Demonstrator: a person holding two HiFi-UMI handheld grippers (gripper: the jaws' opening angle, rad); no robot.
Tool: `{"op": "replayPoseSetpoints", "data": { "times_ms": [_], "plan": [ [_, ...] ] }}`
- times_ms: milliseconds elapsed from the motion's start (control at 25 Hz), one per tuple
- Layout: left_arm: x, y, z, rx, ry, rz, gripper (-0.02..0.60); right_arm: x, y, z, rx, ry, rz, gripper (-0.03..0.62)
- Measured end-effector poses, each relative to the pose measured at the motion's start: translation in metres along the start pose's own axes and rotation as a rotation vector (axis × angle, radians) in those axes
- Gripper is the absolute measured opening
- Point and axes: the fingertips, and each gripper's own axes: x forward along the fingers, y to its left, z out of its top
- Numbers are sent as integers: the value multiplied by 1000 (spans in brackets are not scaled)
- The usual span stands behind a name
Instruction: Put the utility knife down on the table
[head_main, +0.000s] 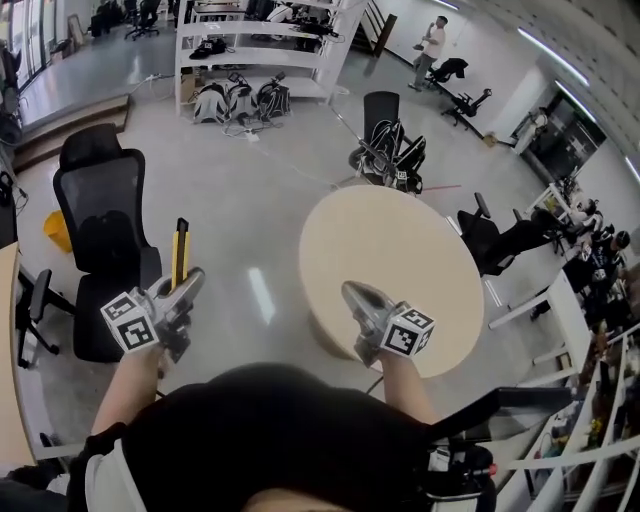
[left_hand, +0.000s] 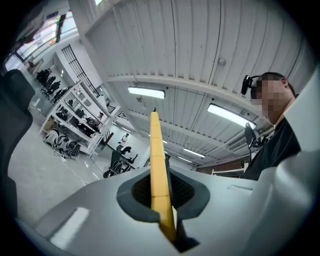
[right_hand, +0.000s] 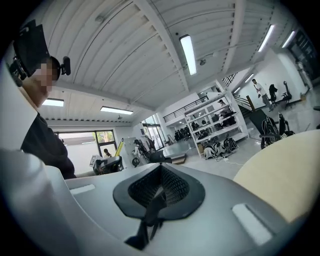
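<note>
Count: one yellow utility knife (head_main: 180, 252), one round table (head_main: 420, 240), two grippers.

Left gripper (head_main: 188, 283): jaws clamped on the knife's near end. The knife is in the air over the floor, well left of the table's left edge.

Right gripper (head_main: 352, 292): jaws pressed together, nothing between them, at the table's near edge.

One black office chair (head_main: 100, 210) stands just left of the knife.

The knife's long axis runs along the jaws, free end pointing away from the person.

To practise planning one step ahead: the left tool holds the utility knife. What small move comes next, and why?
Probably swing the left tool rightward over the round table: it is shut on the yellow utility knife above floor, left of the table's edge, so releasing here would drop it.
</note>
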Motion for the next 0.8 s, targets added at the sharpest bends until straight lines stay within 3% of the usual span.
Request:
{"op": "replayPoseSetpoints", "data": {
  "times_ms": [200,400,600,800],
  "plan": [
    [22,39,9,-40,19,-40,9,21,-14,9,4,4,-58,15],
    [76,56,-7,-60,33,-55,9,5,-66,21,12,2,-98,15],
    [134,48,-15,-70,15,-47,9,-29,-112,42,-1,-28,-91,15],
    [197,8,-32,-54,6,-57,9,-87,-153,69,-32,-40,-86,15]
  ]
}}
